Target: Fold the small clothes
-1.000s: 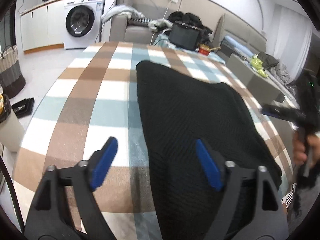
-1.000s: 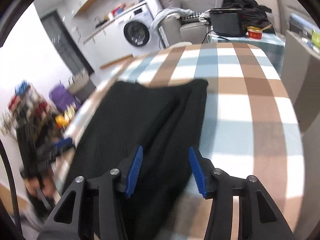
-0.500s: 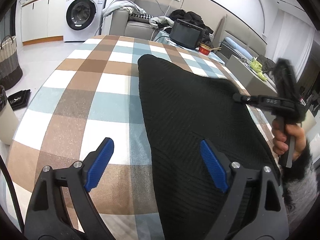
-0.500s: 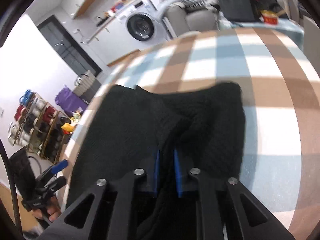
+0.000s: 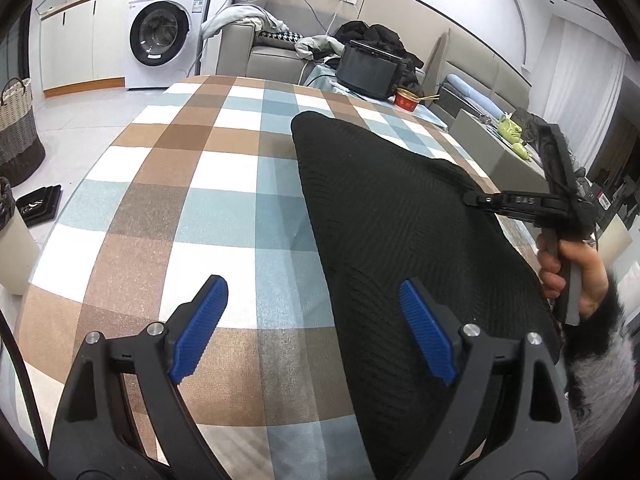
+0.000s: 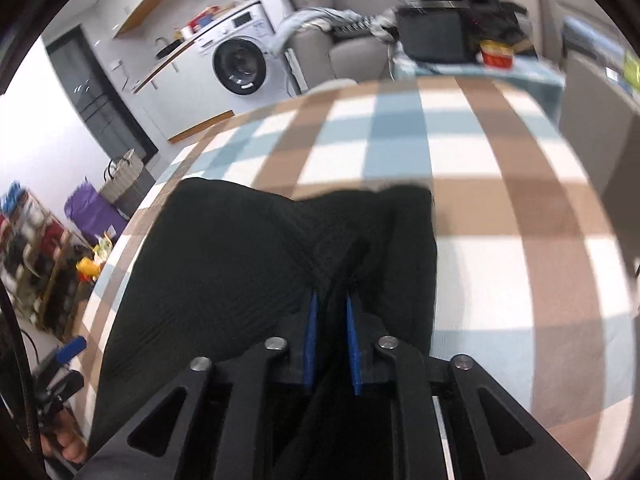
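Observation:
A black knit garment (image 5: pixel 392 220) lies flat on the table's checked cloth (image 5: pixel 200 184). My left gripper (image 5: pixel 312 320) is open and hovers over the garment's near left edge, one pad above the fabric and the other above bare cloth. In the right wrist view, a raised fold of the garment (image 6: pixel 224 272) sits between the blue pads of my right gripper (image 6: pixel 331 304). Its jaws are narrow and opening slightly, still pinching the fabric. The left wrist view shows the right gripper (image 5: pixel 472 199) at the garment's right edge, held by a hand (image 5: pixel 572 268) in a furry sleeve.
Past the table's far end stand a washing machine (image 5: pixel 164 36), a sofa with loose clothes (image 5: pixel 276 46), a black box (image 5: pixel 366 70) and a red bowl (image 5: pixel 406 100). A woven basket (image 5: pixel 16 128) stands on the floor at left. A grey bench (image 5: pixel 492 148) runs along the right.
My right gripper moved in over the garment's right edge and closed on a fold of it, bunching the fabric. The left gripper stayed open in place.

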